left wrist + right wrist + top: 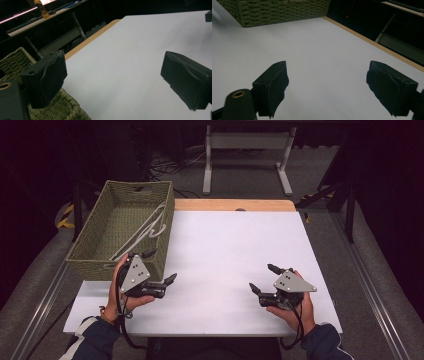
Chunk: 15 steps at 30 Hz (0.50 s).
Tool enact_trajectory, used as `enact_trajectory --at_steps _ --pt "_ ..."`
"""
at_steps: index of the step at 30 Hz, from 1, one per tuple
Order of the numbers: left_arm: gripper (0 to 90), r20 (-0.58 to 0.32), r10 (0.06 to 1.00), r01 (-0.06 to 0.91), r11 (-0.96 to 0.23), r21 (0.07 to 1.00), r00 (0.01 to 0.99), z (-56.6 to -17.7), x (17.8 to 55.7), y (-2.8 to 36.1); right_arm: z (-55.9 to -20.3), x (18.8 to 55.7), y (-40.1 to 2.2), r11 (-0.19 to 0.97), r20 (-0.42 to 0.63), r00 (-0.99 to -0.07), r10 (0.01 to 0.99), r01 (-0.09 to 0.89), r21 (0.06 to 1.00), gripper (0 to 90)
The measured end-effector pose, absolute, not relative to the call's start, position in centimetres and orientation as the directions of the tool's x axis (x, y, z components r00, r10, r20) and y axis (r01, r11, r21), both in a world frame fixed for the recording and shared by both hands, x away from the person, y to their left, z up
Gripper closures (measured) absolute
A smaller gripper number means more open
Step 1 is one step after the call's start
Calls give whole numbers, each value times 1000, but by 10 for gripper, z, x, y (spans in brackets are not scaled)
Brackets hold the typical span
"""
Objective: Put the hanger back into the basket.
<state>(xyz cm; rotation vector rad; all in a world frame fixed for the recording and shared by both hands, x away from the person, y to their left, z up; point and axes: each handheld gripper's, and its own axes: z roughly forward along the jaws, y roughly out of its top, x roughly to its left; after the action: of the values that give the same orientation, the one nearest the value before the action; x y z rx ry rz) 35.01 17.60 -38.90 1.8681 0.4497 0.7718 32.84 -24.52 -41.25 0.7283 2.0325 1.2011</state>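
A green woven basket [120, 227] stands on the left of the white table [225, 245], with a white hanger-like thing [146, 229] lying inside it. A person's left hand holds my left gripper [161, 265] just in front of the basket's near right corner. It is open, with nothing between its pads. In the left gripper view the left gripper [115, 77] has bare table between its jaws and the basket [15, 60] at its left. My right gripper [263, 277] hovers open over the table's right front. In the right gripper view the right gripper [332, 87] is empty, with the basket [274, 11] far ahead.
The table's far edge is a wooden strip [235, 205]. Beyond it a white metal stand [245, 142] and cables lie on the floor. A dark frame [345, 195] stands off the right far corner. A desk with a yellow bottle [40, 5] stands in the background.
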Motion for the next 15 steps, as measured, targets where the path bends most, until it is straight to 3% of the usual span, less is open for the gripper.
enact_trajectory --at_steps 5,15 --pt "82 325 611 -33 -439 898 722 -400 345 175 -414 327 -246 426 -261 -623 737 128 896 173" --pt "78 276 628 12 -414 910 728 -414 341 185 -421 325 -247 432 -268 -621 737 127 893 165"
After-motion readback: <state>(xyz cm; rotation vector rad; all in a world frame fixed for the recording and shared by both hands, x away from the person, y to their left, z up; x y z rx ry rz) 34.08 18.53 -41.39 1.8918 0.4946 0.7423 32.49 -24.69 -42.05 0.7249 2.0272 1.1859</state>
